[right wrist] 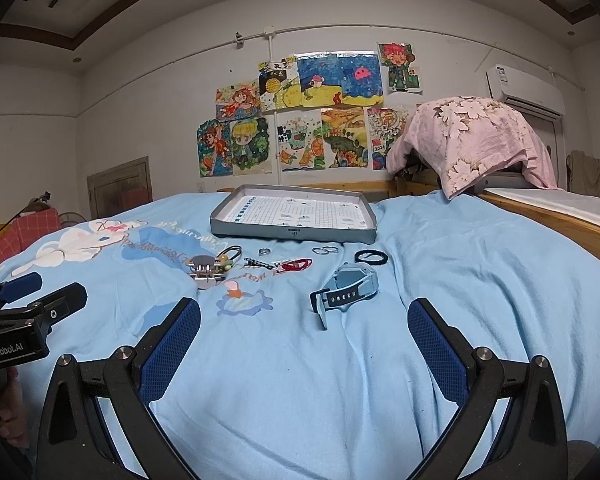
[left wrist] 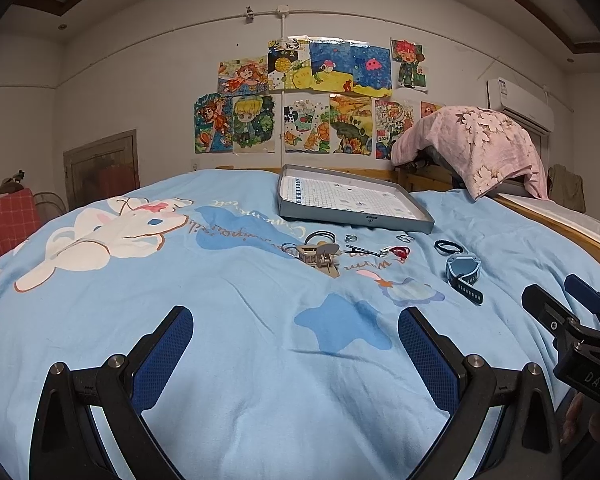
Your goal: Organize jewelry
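The left gripper (right wrist: 43, 292) body reads "GenRobot.AI" and the right gripper (left wrist: 556, 300) body reads "DAS"; both hang over the near part of the bed (right wrist: 480, 264) with jaws spread and holding nothing. The jewelry lies in a row mid-bed just in front of the grey tray (right wrist: 293, 234): a hair clip (right wrist: 205, 270) at the left, a ring (right wrist: 263, 251), a red bracelet (right wrist: 295, 266), a black hair tie (right wrist: 371, 256), and nearer, a blue watch (right wrist: 346, 290). Drawings (right wrist: 300, 120) cover the far wall, one marked "2024".
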Demonstrator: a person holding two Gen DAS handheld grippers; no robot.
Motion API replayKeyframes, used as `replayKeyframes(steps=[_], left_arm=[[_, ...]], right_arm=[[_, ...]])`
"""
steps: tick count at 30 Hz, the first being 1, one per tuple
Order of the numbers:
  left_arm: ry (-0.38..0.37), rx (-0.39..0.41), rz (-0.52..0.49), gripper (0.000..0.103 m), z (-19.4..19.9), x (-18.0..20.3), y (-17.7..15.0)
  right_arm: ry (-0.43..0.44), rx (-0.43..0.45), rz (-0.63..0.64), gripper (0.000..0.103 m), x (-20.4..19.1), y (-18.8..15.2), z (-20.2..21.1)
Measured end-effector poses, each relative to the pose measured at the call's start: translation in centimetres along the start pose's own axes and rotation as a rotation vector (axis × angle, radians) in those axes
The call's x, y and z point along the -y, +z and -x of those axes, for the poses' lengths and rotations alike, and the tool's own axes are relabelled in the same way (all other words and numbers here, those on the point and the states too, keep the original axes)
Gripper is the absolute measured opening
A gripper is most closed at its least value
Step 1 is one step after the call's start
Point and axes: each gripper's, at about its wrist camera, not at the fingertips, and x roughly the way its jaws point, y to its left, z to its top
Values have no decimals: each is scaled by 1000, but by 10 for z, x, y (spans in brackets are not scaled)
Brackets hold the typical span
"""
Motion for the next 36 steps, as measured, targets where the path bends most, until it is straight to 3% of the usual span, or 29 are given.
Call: replayKeyframes(steps=[36], left_arm=[[-1,-3,1,103,-1,-1,0]], right_arm=[[2,-4,4,102,-3,0,-1]])
